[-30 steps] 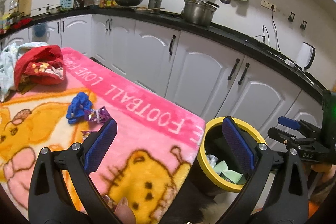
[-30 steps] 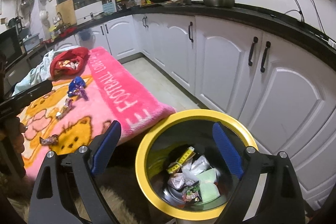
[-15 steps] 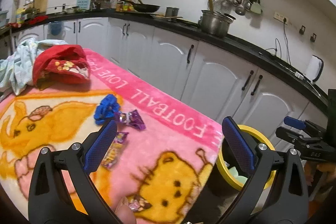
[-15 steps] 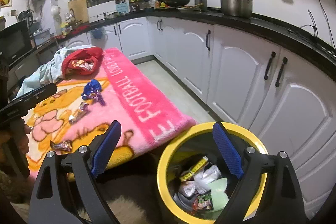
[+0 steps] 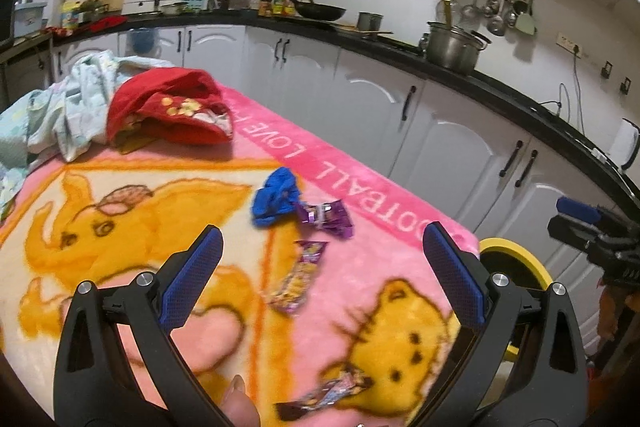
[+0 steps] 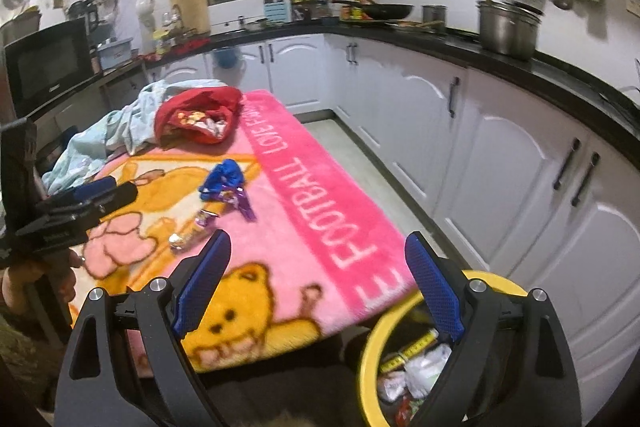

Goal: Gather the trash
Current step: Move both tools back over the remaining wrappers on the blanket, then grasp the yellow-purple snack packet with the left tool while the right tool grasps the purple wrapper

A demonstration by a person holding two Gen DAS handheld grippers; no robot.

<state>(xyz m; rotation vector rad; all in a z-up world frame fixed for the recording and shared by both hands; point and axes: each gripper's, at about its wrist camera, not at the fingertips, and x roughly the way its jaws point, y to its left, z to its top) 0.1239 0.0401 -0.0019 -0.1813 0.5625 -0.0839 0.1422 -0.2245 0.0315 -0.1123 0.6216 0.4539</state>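
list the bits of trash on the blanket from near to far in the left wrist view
dark wrapper at the blanket's near edge → yellow and purple snack packet → shiny purple wrapper → crumpled blue wrapper

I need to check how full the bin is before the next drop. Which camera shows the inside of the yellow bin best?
The right wrist view: it looks down into the yellow bin, showing wrappers and crumpled plastic at the bottom, partly behind the right hand-held gripper. The left wrist view catches only an arc of the rim beyond the blanket's corner, nothing of the inside.
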